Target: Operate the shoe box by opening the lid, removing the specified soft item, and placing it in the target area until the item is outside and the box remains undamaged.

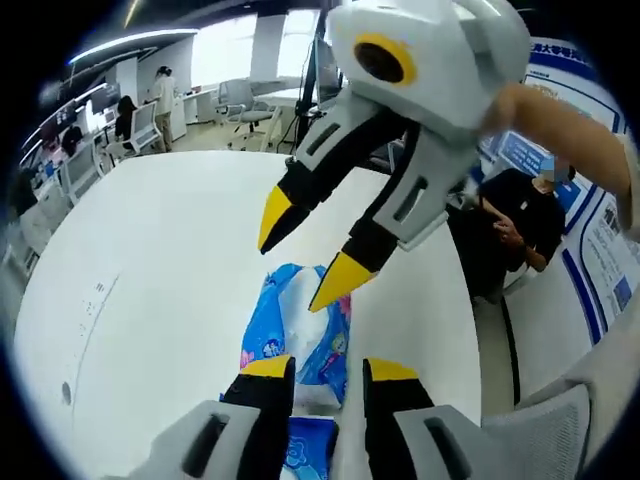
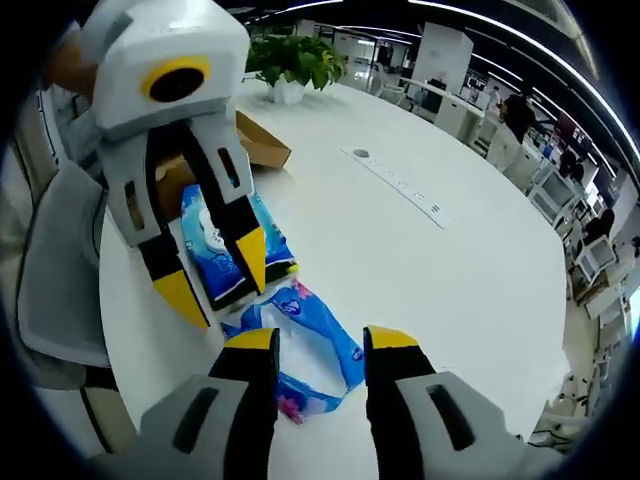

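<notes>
Lying flat on the round white table [image 2: 450, 260], two blue-and-white soft plastic tissue packs [image 2: 305, 350] sit outside the brown cardboard shoe box [image 2: 255, 140]. Both the left gripper [image 1: 330, 368] and right gripper [image 2: 320, 340] hover over them with jaws apart, gripping nothing. Pack printing is too blurred to read.

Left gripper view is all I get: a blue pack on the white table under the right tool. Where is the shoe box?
Observer: In the right gripper view, a brown cardboard box sits on the table just behind the left tool, partly hidden by it.
Operator: What lies beyond the box?
Observer: A potted plant stands farther along the table past the box.
</notes>
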The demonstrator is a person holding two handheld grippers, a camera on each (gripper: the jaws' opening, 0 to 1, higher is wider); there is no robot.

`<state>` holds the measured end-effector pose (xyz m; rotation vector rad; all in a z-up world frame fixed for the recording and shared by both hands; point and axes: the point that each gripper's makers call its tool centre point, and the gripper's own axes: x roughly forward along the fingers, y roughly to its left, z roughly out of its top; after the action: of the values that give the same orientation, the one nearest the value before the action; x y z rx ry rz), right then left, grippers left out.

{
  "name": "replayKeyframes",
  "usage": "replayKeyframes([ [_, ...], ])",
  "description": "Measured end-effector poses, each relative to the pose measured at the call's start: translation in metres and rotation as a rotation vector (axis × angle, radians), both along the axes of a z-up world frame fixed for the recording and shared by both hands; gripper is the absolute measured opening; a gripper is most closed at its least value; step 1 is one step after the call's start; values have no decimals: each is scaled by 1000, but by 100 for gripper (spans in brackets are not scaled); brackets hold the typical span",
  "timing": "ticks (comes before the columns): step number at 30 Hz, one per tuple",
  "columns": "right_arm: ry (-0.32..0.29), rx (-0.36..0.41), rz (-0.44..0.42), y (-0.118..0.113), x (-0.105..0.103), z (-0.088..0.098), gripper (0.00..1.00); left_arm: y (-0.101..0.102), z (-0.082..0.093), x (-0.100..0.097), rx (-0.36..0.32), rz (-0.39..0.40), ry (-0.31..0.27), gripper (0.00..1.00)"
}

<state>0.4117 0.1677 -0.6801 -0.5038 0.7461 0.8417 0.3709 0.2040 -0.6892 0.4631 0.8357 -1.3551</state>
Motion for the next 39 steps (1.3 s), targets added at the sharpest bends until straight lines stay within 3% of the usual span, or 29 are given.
replayKeyframes([
  [6, -28, 39, -19, 14, -8, 20, 40, 26, 18, -3, -34, 96, 2, 36],
  [14, -58, 86, -39, 34, -24, 44, 45, 68, 35, -9, -61, 160, -31, 46],
  [26, -69, 101, -11, 62, -47, 59, 53, 125, 62, -19, -129, 248, -61, 55],
  [39, -39, 147, 49, 112, -66, 64, 60, 198, 73, -28, -152, 329, -97, 66],
])
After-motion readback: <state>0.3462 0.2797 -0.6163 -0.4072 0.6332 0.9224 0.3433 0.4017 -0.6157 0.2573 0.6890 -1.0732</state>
